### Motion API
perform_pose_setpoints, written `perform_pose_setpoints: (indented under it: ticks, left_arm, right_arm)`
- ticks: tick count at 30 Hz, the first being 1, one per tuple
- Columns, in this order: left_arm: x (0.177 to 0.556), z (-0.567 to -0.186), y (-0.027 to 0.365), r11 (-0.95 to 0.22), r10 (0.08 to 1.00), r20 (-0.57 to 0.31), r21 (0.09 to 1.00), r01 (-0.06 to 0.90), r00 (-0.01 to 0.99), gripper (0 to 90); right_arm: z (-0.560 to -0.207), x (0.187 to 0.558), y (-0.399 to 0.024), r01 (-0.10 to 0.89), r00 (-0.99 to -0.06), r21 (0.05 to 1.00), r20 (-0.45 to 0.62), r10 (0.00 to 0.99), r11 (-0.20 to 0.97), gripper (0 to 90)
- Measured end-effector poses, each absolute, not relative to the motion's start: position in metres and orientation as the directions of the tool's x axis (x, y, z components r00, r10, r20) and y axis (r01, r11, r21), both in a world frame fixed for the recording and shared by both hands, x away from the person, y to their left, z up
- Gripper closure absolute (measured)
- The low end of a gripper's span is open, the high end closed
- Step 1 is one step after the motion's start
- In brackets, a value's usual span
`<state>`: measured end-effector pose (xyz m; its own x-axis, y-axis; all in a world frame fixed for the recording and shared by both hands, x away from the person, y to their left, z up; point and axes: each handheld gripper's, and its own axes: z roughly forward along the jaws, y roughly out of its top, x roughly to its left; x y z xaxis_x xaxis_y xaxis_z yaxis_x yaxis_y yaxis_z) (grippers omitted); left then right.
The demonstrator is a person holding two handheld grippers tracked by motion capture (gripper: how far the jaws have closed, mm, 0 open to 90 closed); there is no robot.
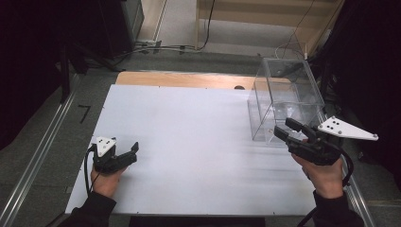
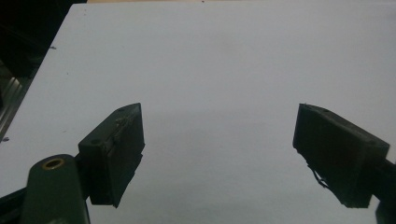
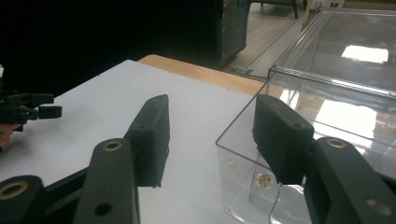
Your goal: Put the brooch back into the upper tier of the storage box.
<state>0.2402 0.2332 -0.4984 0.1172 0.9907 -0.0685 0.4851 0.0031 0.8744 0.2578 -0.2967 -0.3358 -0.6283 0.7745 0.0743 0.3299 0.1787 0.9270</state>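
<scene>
The high view looks down over the whole table (image 1: 198, 142); both gripper views sit low and close, sharing its white surface.

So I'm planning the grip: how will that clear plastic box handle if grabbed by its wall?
The clear box looks rigid, thin-walled and probably light. Its glossy walls may slip between the right gripper pads. Being tall and seemingly empty, it might tip or slide.

Clear box (image 1: 286, 97) before right gripper (image 1: 289, 130)
</scene>
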Motion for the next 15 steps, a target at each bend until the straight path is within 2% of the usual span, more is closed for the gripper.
perform_pose_setpoints:
  ticks: [15]
  left_arm:
    - [0.240,-0.498,0.234,0.003,0.991,-0.068,0.875,0.484,0.118,17.5]
  right_arm:
    - [-0.341,0.246,-0.290,0.293,-0.652,0.935,0.044,0.757,0.199,40.3]
